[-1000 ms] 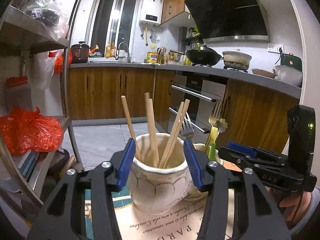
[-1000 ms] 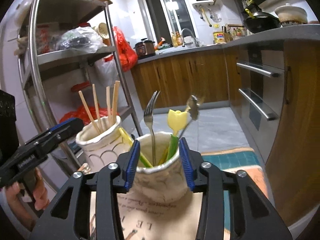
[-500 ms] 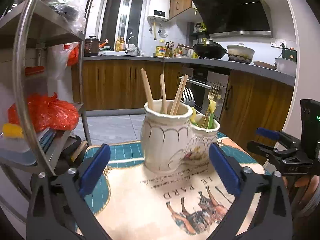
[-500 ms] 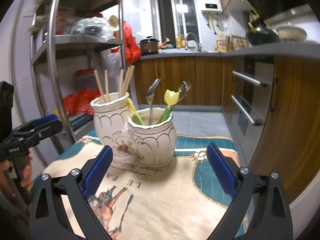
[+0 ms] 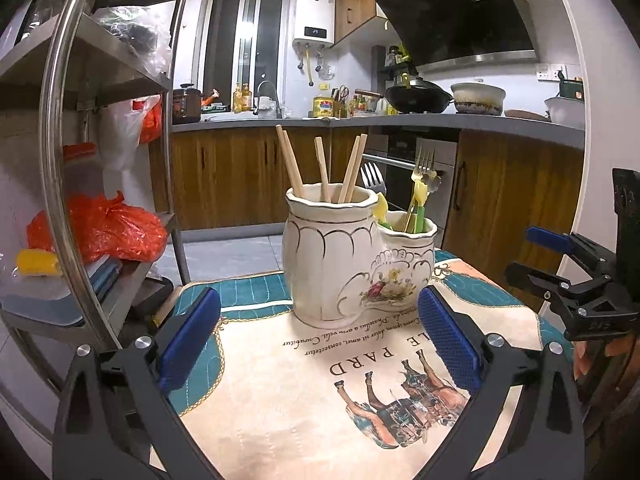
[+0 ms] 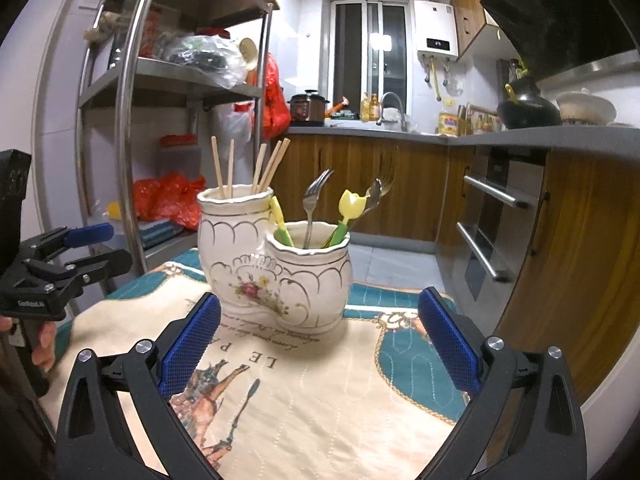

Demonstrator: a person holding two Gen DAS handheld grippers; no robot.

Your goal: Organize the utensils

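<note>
Two joined white ceramic holders stand at the frame's centre: the taller holder (image 5: 330, 256) and the shorter holder (image 5: 406, 268). Five wooden chopsticks (image 5: 290, 166) rise from the taller one. The shorter one carries two forks, a silver fork (image 6: 314, 204) and a gold fork (image 5: 420, 176), one spoon (image 6: 372, 194) and two yellow tulip-topped utensils (image 6: 350, 208). Two grippers show, the left gripper (image 5: 318, 344) and the right gripper (image 6: 320, 344), each with two blue pads.
</note>
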